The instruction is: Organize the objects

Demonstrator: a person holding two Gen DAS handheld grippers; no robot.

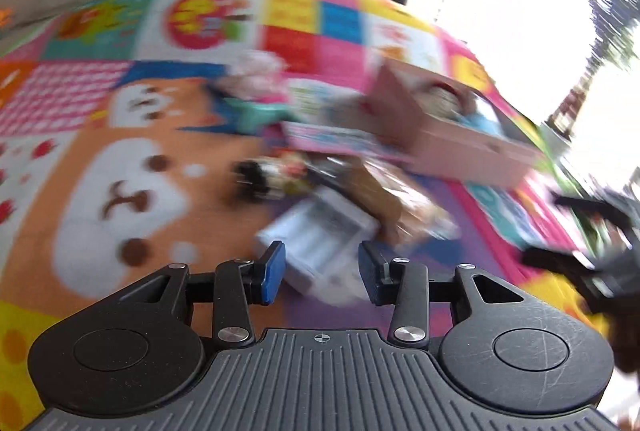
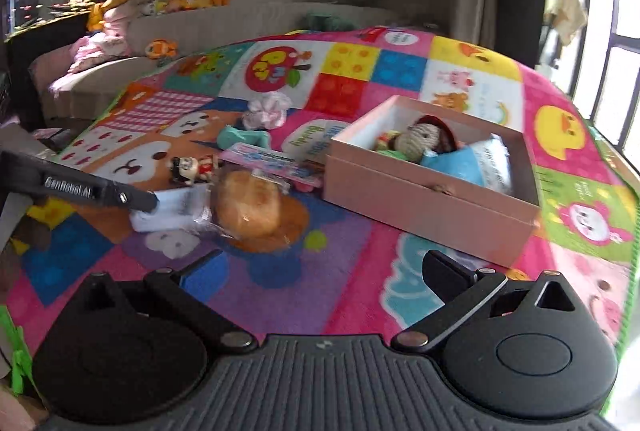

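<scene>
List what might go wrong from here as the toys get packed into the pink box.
1. The left claw is on the pale blue plastic case, which touches the wrapped bread bun; lifting may drag the bun.
2. The pink cardboard box already holds a knitted doll and a blue packet, so additions may pile above the rim.
3. The right claw hangs wide open near the box corner and might bump it.
</scene>
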